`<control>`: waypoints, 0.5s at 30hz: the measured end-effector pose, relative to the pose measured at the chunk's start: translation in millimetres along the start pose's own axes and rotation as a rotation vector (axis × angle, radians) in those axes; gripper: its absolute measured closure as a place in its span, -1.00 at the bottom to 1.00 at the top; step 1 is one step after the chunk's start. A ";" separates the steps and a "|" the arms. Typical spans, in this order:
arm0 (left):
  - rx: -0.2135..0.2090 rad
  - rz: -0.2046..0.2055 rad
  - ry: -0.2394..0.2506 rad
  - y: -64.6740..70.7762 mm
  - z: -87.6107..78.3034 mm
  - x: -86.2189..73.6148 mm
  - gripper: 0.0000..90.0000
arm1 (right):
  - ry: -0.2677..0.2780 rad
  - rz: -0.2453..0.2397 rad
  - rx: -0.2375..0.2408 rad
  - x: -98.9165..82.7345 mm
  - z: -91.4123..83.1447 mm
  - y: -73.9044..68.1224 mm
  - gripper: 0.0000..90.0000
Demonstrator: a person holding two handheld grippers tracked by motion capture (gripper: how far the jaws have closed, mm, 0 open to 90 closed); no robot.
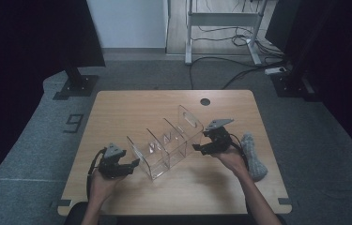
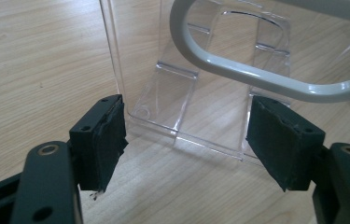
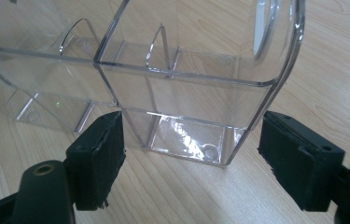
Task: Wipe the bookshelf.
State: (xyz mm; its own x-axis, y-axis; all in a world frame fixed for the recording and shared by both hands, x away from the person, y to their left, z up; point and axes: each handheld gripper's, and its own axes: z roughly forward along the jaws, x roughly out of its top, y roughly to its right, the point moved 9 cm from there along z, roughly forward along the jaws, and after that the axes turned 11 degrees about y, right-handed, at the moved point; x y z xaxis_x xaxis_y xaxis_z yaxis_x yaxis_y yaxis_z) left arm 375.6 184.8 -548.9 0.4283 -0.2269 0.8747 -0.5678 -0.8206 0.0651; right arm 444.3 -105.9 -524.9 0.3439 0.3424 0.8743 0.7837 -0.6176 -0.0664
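Clear acrylic organizer (image 1: 169,143), one piece with three open compartments in a row, lies at the centre of one wooden table (image 1: 131,105). Two handheld grippers flank it. At its 8 o'clock end the left gripper (image 1: 135,163) has its jaws spread wide, pads either side of the end wall, gripping nothing. At its 3 o'clock end the right gripper (image 1: 196,147) likewise stands open around the handle end, not pressing. One grey rolled cloth (image 1: 252,157) lies at 4 o'clock.
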 end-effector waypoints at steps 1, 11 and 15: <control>0.003 0.000 -0.001 -1.1 0.6 0.1 -0.38 | -0.001 -0.002 -0.001 -0.7 -1.0 -0.7 -0.51; 0.023 -0.017 -0.012 -10.8 9.7 2.2 -0.31 | -0.019 -0.018 0.005 -8.3 -14.9 -12.3 -0.51; 0.026 -0.035 -0.010 -14.3 13.5 2.8 -0.28 | -0.014 -0.019 0.010 -12.6 -21.7 -18.9 -0.51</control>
State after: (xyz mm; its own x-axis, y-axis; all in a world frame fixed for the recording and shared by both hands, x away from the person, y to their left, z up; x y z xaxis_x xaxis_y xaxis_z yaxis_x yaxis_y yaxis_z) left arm 394.5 188.8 -553.8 0.4544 -0.2026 0.8675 -0.5338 -0.8415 0.0830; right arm 413.9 -113.9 -524.3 0.3365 0.3639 0.8685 0.7950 -0.6041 -0.0550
